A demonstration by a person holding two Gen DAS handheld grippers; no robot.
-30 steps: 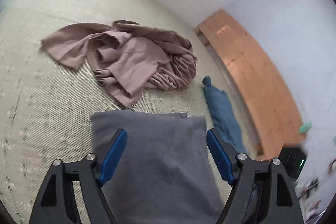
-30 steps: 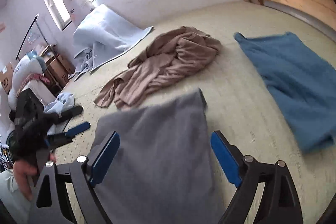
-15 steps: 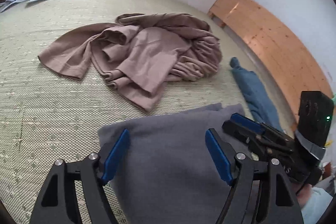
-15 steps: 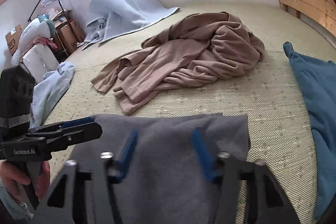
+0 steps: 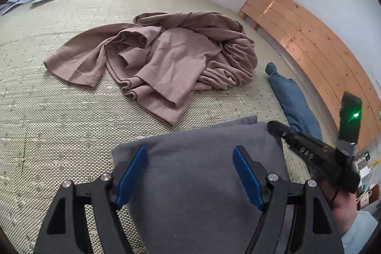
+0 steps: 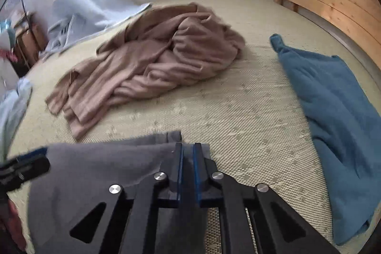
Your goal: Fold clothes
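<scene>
Tools [image 5: 190, 173] low over grey cloth [image 5: 197, 158]

Woven bed mat [image 5: 59, 111], grey garment [image 5: 190, 170], crumpled tan garment [image 5: 178, 58], blue towel [image 6: 333, 99]

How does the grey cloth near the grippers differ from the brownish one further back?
The grey cloth lies flat and smooth with straight edges; the brown garment sits crumpled in a heap. The right gripper is closing on the grey cloth's corner; nothing touches the brown garment. Both lie on the woven mat.
</scene>
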